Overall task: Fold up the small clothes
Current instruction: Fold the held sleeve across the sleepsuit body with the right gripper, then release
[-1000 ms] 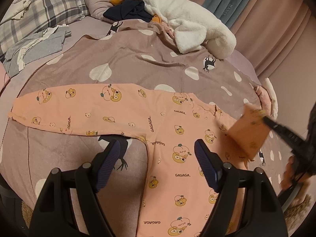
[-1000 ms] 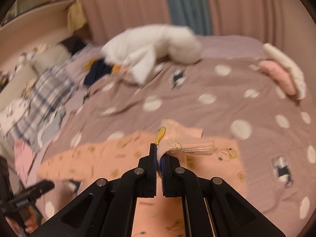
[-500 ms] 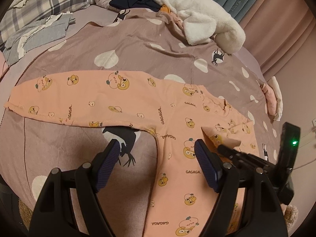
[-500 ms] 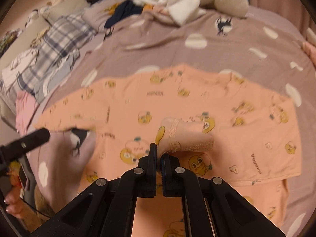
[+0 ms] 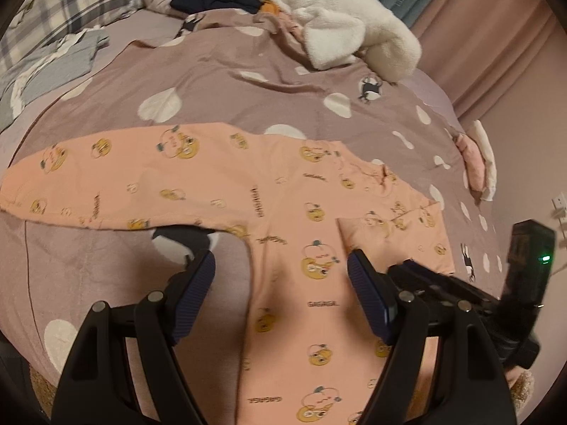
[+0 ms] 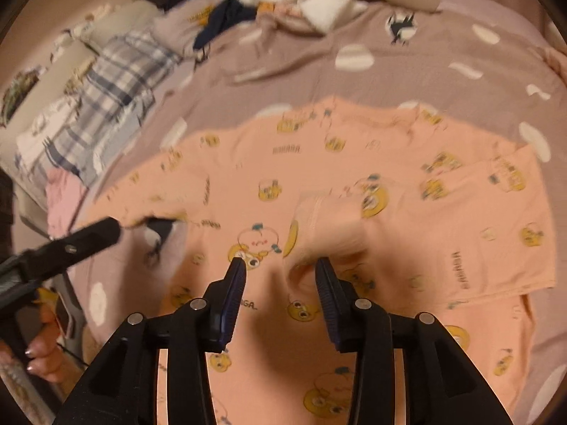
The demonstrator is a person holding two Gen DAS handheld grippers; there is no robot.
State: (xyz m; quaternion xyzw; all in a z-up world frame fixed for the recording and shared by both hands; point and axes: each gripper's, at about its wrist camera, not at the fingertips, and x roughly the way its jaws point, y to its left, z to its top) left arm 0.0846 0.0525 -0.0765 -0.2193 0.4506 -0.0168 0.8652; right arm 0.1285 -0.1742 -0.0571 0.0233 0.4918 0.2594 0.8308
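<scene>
The right tool, which half a second ago pinched the cuff of the sleeve, now has its fingers spread, and the cuff lies loose between them on the chest of the peach onesie, the sleeve folded across the body. The onesie lies flat on the spotted mauve blanket covering the bed, its other sleeve stretched straight out to the left. The left tool hovers over the garment's middle with its fingers spread wide and holding nothing, as before; the view from it has drawn closer to the cloth. A white fleece garment lies bunched at the blanket's far edge.
</scene>
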